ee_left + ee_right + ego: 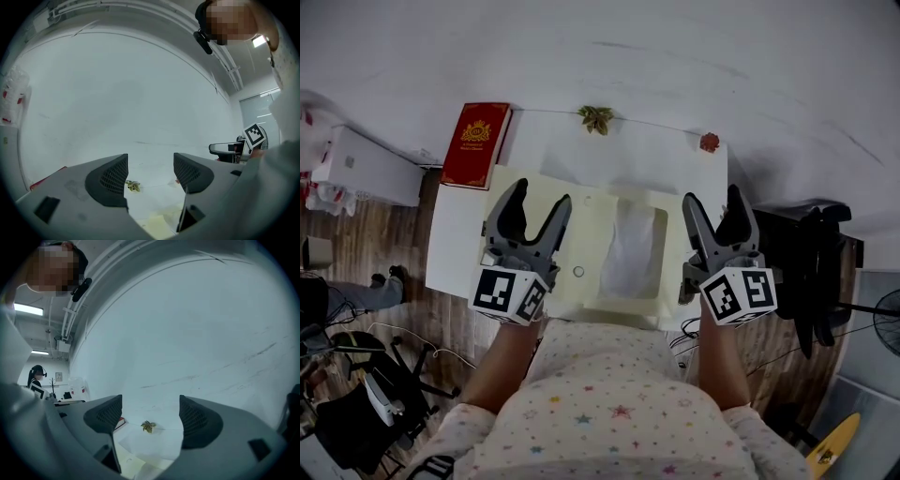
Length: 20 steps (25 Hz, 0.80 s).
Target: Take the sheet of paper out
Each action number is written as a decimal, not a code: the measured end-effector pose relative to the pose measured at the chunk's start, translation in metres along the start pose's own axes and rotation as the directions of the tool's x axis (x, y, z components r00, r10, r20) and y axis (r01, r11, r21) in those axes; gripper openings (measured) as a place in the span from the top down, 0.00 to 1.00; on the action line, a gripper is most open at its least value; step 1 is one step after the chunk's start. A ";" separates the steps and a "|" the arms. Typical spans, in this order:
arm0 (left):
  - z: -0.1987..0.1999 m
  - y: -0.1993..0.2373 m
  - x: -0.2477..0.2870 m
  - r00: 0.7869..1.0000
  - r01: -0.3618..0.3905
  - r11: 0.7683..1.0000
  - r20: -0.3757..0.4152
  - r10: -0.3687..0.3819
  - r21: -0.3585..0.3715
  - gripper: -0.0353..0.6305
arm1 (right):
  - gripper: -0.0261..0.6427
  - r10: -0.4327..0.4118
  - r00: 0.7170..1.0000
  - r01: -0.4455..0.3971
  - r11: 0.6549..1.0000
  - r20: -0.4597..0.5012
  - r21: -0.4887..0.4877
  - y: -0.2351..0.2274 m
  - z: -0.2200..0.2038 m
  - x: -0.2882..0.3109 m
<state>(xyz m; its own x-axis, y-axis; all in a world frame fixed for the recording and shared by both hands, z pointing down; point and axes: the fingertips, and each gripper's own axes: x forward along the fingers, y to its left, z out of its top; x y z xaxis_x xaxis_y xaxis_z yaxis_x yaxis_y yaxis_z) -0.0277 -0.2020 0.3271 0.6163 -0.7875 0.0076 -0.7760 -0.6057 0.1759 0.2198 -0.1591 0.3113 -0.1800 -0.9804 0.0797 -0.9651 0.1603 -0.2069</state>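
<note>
A pale yellow envelope (581,234) lies flat on the white table (455,234), in front of the person. A white, slightly crumpled sheet of paper (633,246) shows in the envelope's open middle part. My left gripper (542,192) hovers over the envelope's left half, open, with nothing between its jaws. My right gripper (712,193) is at the envelope's right edge, also open and holding nothing. In the left gripper view the left gripper (150,176) points over the envelope (159,220) toward the wall. The right gripper (150,420) points the same way above the envelope (126,460).
A red book (475,143) lies at the table's far left corner. A dried leaf ornament (596,117) and a small red thing (710,142) sit along the far edge by the wall. A black chair (811,253) stands at the right; boxes and cables lie on the floor at the left.
</note>
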 end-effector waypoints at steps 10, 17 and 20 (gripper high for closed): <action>-0.014 0.028 0.006 1.000 -0.010 1.000 -0.026 0.009 -0.023 0.53 | 0.45 -0.035 0.998 0.035 0.999 -0.050 0.003 0.009 -0.019 0.014; -0.029 0.039 0.009 0.999 -0.010 0.999 -0.053 0.008 -0.038 0.53 | 0.44 -0.066 0.993 0.068 0.998 -0.097 0.012 0.012 -0.038 0.020; -0.035 0.042 0.010 0.998 -0.010 0.999 -0.066 0.007 -0.045 0.53 | 0.44 -0.078 0.989 0.081 0.997 -0.122 0.015 0.014 -0.047 0.023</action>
<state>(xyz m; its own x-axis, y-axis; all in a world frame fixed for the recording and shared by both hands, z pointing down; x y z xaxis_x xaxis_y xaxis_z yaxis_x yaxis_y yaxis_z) -0.0495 -0.2311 0.3691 0.6180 -0.7827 0.0740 -0.7756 -0.5917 0.2199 0.1937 -0.1738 0.3561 -0.1256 -0.9687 0.2139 -0.9735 0.0788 -0.2147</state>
